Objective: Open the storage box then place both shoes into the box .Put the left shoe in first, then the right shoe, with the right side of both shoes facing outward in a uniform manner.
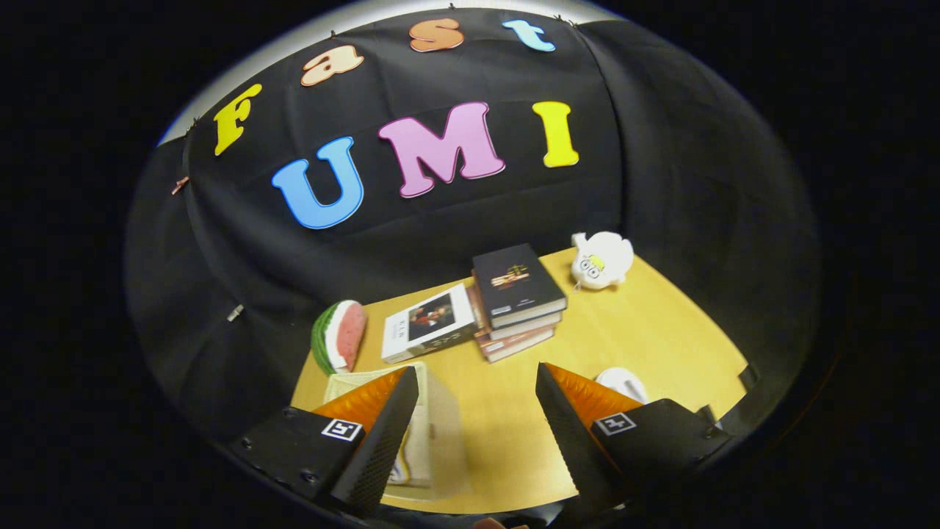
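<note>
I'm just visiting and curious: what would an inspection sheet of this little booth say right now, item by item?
Surface: wooden table, bare between the fingers.
Job's things: pale storage box behind the left finger, seemingly shut; something white and rounded, perhaps a shoe, beyond the right finger.
Clutter: watermelon-slice toy, one flat book, a stack of books, white plush toy, all beyond the fingers.
Tongs: tongs open, fingers spread wide over the table, holding nothing.
Cables: nothing seen.
Surroundings: black cloth wall behind the table.
</note>
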